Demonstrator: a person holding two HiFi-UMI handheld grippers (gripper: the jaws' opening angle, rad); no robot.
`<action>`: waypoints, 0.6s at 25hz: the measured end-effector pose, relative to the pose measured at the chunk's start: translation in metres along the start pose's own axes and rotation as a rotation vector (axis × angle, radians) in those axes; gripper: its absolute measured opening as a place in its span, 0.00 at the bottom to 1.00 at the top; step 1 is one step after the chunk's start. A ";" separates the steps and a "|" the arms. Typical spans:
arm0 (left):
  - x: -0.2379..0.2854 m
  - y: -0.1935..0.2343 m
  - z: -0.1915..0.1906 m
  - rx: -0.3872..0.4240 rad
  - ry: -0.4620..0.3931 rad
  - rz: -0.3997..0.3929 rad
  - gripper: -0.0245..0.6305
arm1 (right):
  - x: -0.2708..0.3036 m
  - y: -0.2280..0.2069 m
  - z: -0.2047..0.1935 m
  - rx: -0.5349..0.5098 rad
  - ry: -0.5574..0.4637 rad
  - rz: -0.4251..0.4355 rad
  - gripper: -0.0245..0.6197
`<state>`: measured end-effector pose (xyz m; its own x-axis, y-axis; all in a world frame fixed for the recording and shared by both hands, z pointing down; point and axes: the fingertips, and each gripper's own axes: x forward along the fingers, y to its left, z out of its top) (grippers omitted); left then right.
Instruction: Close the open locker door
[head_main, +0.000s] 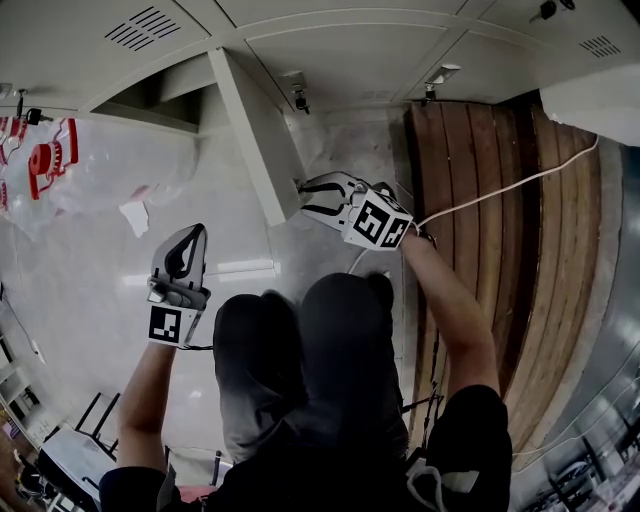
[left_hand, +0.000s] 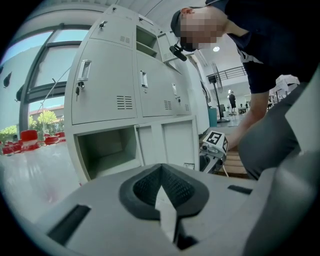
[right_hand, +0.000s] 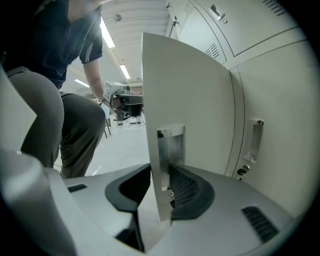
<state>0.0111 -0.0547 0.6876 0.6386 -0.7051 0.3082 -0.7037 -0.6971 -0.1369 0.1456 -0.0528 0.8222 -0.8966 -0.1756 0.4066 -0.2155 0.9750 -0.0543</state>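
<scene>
The open locker door (head_main: 250, 130) is a pale grey panel that stands out from the bottom row of lockers. In the right gripper view the door (right_hand: 190, 95) runs edge-on between the jaws, with its metal handle recess (right_hand: 170, 145) just above them. My right gripper (right_hand: 161, 187) is shut on the door's free edge, a black pad on each side; in the head view the right gripper (head_main: 308, 196) sits at that edge. My left gripper (left_hand: 162, 187) is shut with nothing in it and is held apart to the left (head_main: 188, 240), facing the open compartment (left_hand: 107, 150).
Closed grey lockers (left_hand: 105, 80) fill the rows above, and a closed neighbouring door with a handle (right_hand: 254, 140) lies right of the open one. A wooden slatted bench (head_main: 480, 180) with a white cable (head_main: 510, 185) stands to the right. The person's knees (head_main: 300, 350) are close below.
</scene>
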 end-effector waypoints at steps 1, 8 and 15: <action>-0.001 0.001 -0.001 0.009 0.009 0.000 0.04 | 0.001 0.001 0.000 -0.002 0.003 0.004 0.22; -0.007 0.006 -0.007 0.013 0.018 0.021 0.04 | 0.002 0.002 0.001 -0.001 0.017 -0.009 0.22; -0.017 0.015 -0.006 -0.043 -0.028 0.094 0.04 | 0.015 0.007 0.005 0.030 0.013 -0.031 0.22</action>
<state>-0.0121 -0.0518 0.6859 0.5772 -0.7707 0.2698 -0.7730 -0.6222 -0.1235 0.1286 -0.0497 0.8229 -0.8842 -0.2035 0.4203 -0.2547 0.9646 -0.0687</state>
